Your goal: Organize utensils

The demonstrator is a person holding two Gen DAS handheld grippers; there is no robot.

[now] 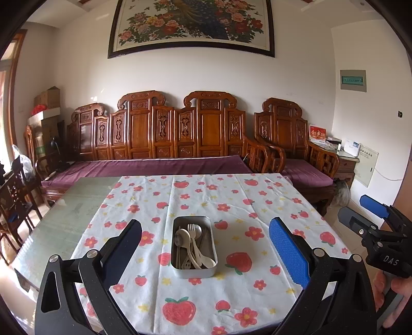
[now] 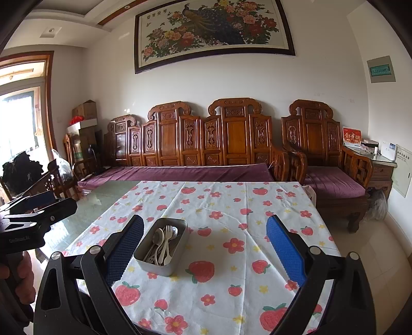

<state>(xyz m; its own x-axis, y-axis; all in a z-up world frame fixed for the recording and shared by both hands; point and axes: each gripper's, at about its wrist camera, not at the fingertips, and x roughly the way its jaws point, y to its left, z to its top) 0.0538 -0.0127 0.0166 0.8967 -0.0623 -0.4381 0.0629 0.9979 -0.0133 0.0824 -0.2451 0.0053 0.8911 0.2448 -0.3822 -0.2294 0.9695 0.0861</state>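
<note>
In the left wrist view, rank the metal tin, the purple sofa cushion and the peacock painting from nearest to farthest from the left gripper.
From the left gripper:
1. Metal tin, between the fingers, on the tablecloth.
2. Purple sofa cushion, beyond the table's far edge.
3. Peacock painting, high on the back wall.

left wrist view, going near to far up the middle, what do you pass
left gripper open, near edge → metal tin of spoons and a fork → strawberry tablecloth → purple sofa cushion → carved wooden sofa back → peacock painting
</note>
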